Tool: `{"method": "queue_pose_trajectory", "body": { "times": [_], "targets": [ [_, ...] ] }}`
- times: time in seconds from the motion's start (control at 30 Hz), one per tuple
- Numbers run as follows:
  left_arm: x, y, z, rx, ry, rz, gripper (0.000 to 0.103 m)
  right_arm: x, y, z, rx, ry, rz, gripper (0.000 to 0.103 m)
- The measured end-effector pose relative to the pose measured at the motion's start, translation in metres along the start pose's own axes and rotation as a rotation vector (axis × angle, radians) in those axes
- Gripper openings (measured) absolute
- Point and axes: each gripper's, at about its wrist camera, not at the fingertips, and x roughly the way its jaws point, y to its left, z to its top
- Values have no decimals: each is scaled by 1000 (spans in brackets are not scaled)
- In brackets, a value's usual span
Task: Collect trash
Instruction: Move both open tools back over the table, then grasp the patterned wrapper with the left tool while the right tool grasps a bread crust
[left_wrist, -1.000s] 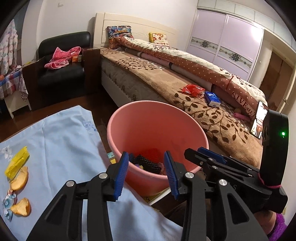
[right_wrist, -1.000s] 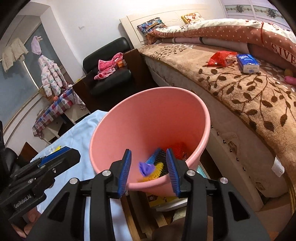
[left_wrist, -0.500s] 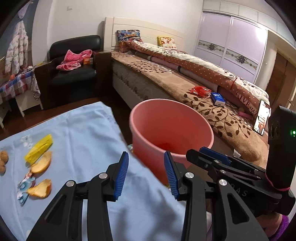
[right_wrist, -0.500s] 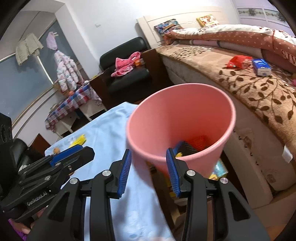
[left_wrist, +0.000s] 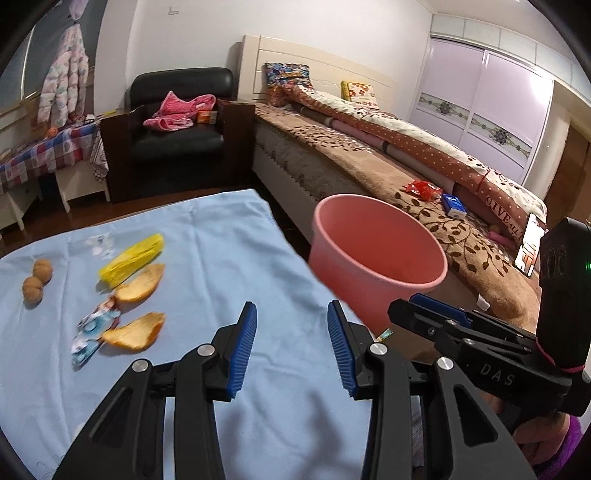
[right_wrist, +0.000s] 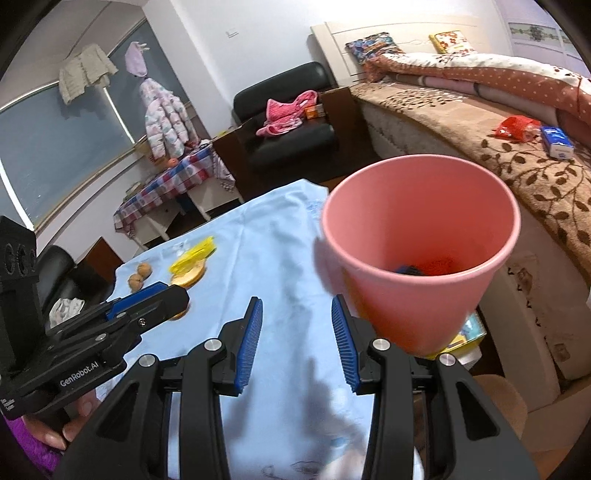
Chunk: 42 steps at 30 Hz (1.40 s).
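A pink bucket (left_wrist: 376, 254) (right_wrist: 421, 236) stands beside the table, with dark and red scraps at its bottom. On the light blue cloth (left_wrist: 207, 258) (right_wrist: 273, 258) lie a yellow wrapper (left_wrist: 131, 260) (right_wrist: 192, 253), two orange peels (left_wrist: 142, 284), a blue-white candy wrapper (left_wrist: 92, 328) and two walnuts (left_wrist: 35, 282) (right_wrist: 140, 275). My left gripper (left_wrist: 291, 347) hovers open over bare cloth, right of the peels. My right gripper (right_wrist: 297, 341) is open too, empty, just left of the bucket. Each gripper shows in the other's view.
A bed (left_wrist: 406, 177) with a brown leaf-print blanket runs behind the bucket, a red packet (left_wrist: 423, 188) and a blue box (left_wrist: 453, 205) on it. A black armchair (left_wrist: 177, 122) with pink clothes stands at the back, and a checked-cloth table (left_wrist: 40, 151) at far left.
Both grippers have swung left, away from above the bucket and over the blue cloth. The bucket now sits at the right of each view, and the scraps on the cloth have come into sight.
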Motion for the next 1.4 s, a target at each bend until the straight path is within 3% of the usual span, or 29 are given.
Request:
{"method": "queue_pose_trajectory", "body": {
  "times": [0.57, 1.0, 1.37, 1.4],
  "targets": [
    [-47, 128, -27, -61, 5, 188, 44, 44, 70, -14, -125, 128, 150, 40],
    [-1, 183, -24, -85, 116, 187, 44, 97, 108, 2, -118, 240, 222, 40],
    [33, 199, -25, -89, 184, 146, 44, 146, 132, 12, -153, 307, 213, 40],
    [35, 198, -24, -81, 184, 139, 41, 154, 133, 12, -150, 319, 210, 40]
  ]
}}
